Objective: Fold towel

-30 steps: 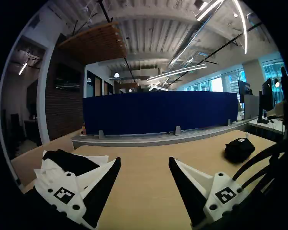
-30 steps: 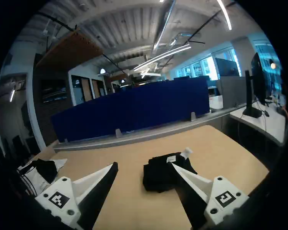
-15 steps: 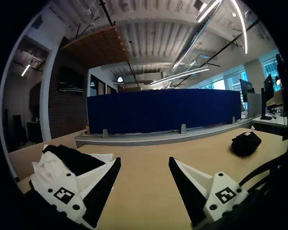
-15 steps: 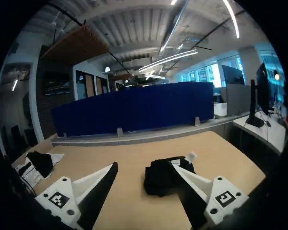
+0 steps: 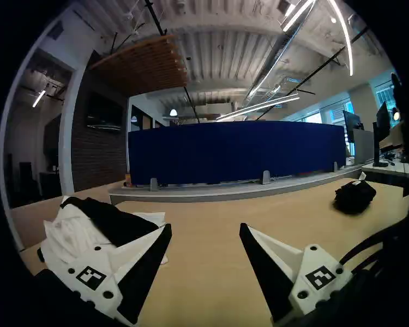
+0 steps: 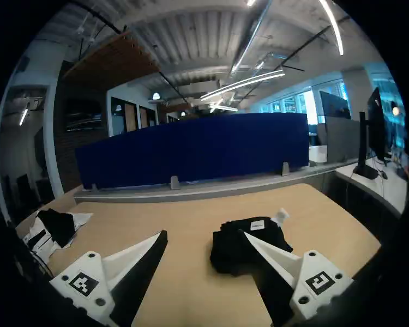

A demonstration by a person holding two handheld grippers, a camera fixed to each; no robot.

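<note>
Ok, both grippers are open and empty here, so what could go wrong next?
The black towel lies as a thick bundle beside a finger of the right gripper; a pinch may catch several layers at once. The left gripper is beside the black-and-white cloth pile, which it could snag instead.

A long blue wall (image 6: 193, 150) stands at the far edge of a light wooden table (image 6: 166, 218). In front of the blue wall, toward its right end, a black towel (image 6: 237, 253) lies on the table, folded into a thick bundle. A small white tag (image 6: 257, 224) sits on top of it. In front of the blue wall's left end lies a messy pile of white and black cloth (image 6: 54, 231). Past the right end of the blue wall, a dark screen (image 6: 374, 133) stands on a white desk (image 6: 382, 185). The right gripper (image 6: 203, 234) is nearest to the camera, with its two white fingers spread wide and nothing between them. Its right finger (image 6: 275, 261) covers part of the towel.
</note>
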